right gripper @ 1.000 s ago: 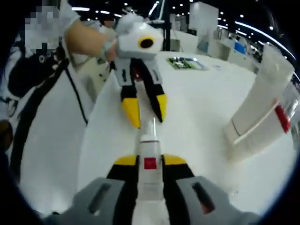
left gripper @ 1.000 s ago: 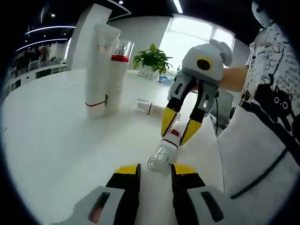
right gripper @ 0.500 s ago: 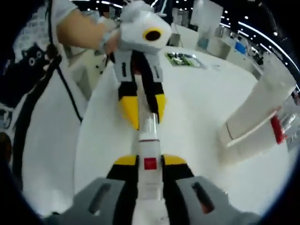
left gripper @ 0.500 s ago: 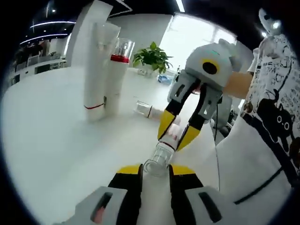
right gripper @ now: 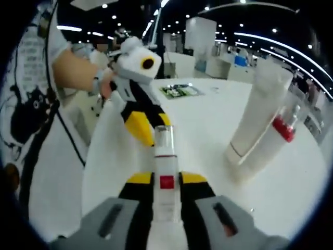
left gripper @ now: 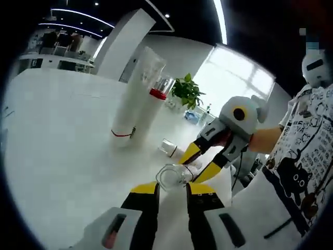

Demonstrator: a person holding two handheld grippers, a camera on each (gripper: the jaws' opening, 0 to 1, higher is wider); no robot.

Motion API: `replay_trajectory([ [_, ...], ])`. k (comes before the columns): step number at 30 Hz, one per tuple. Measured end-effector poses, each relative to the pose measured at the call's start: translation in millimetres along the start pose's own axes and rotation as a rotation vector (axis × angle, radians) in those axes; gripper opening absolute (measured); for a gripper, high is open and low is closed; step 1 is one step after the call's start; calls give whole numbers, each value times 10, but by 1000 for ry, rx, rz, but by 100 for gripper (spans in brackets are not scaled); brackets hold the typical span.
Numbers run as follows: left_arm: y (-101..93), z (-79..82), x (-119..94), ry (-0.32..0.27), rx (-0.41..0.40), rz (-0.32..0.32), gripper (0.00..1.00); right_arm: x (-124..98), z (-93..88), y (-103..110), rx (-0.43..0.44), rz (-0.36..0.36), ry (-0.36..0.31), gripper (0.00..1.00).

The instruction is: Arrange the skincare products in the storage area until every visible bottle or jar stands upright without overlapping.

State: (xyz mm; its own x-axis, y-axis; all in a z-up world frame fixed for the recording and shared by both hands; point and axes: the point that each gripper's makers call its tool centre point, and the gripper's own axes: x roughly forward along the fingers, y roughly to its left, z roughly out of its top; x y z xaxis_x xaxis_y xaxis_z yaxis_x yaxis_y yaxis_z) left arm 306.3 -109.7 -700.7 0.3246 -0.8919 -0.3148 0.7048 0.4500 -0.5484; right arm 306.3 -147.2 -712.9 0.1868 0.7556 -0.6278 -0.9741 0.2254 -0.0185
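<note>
White body, red square label, clear cap: that's the slim skincare bottle you have clamped in your right gripper, jaws closed snug on its sides just below the label. It's lifted off the counter and pointing forward, cap leading.

From the left gripper view, the same bottle shows cap-on, coming straight toward your left gripper. Those left jaws sit only a small gap apart and hold nothing; the clear cap hangs right at their tips.

Over by the far side, the tall white tube and the red-collared bottle stand upright, touching each other. Same pair in the right gripper view, tube and bottle. One small jar lies tipped over on the counter near them, so that one looks like it needs righting too.

My read: you're turning this bottle up to stand it. Swing the cap skyward before you lower, and keep the base flat to the counter. Pick a bare patch well apart from the standing pair, since a nudge could topple the tall tube. Use the left jaws to steady the cap end if it wobbles, and don't release until the base sits square.
</note>
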Motion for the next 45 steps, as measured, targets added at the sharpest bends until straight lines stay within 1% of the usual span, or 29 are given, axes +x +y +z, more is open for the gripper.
replay_trajectory([
  [1, -29, 43, -2, -19, 1, -11, 20, 3, -5, 2, 0, -2, 0, 17],
  [2, -122, 131, -2, -53, -17, -51, 20, 17, -10, 5, 2, -10, 0, 17],
  [3, -113, 161, -15, -58, -5, -33, 20, -4, 65, -19, 28, -27, -39, 17],
  [5, -154, 243, -14, -86, 30, -28, 20, -7, 113, -49, 41, -44, -61, 17],
  [7, -187, 287, -8, -95, 41, -34, 20, -6, 166, -63, 52, -51, -92, 17],
  [8, -213, 328, -6, -104, 49, -42, 20, -6, 174, -72, 67, -57, -97, 17],
  [12, -292, 386, 29, -114, 83, -62, 20, 11, 197, -88, 63, -81, -108, 17],
  [15, -340, 365, 74, -100, 99, -78, 20, 30, 186, -74, 72, -91, -107, 17],
  [16, -314, 355, 68, -98, 116, -60, 20, 30, 194, -82, 80, -98, -114, 17],
  [19, -272, 322, 63, -84, 101, -51, 20, 41, 200, -85, 89, -100, -115, 17],
  [21, -223, 276, 43, -70, 114, -31, 20, 57, 213, -76, 83, -98, -115, 17],
  [24, -93, 168, 40, -34, 133, 31, 20, 63, 217, -79, 92, -103, -124, 17],
  [25, -80, 147, 45, -25, 136, 36, 20, 73, 202, -78, 105, -104, -127, 17],
  [26, -38, 107, 52, -8, 153, 58, 20, 90, 155, -75, 109, -107, -107, 17],
  [27, -14, 31, 72, 25, 162, 75, 20, 107, 90, -76, 97, -115, -79, 17],
  [28, 13, 4, 91, 38, 178, 90, 20, 140, 27, -71, 89, -126, -63, 17],
  [29, 42, -32, 119, 55, 193, 109, 20, 148, 12, -66, 91, -129, -64, 16],
  [30, 52, -46, 137, 60, 208, 117, 20, 153, -6, -64, 94, -132, -62, 14],
  [32, 104, -78, 166, 80, 230, 141, 20, 157, -58, -75, 94, -147, -41, 2],
  [33, 136, -84, 172, 87, 246, 158, 20, 163, -77, -75, 93, -152, -38, 5],
  [35, 166, -99, 182, 104, 268, 166, 20, 172, -80, -75, 103, -151, -43, 14],
  [37, 184, -109, 177, 117, 271, 164, 20, 171, -85, -78, 113, -146, -43, 14],
  [40, 213, -106, 160, 125, 282, 172, 20, 156, -95, -151, 108, -168, -41, 16],
  [41, 231, -109, 147, 131, 284, 179, 20, 148, -57, -179, 136, -160, -64, 17],
  [42, 241, -108, 143, 133, 286, 182, 20, 145, -37, -192, 144, -157, -72, 18],
  [45, 287, -86, 129, 131, 291, 203, 20, 172, 35, -191, 138, -138, -88, 21],
])
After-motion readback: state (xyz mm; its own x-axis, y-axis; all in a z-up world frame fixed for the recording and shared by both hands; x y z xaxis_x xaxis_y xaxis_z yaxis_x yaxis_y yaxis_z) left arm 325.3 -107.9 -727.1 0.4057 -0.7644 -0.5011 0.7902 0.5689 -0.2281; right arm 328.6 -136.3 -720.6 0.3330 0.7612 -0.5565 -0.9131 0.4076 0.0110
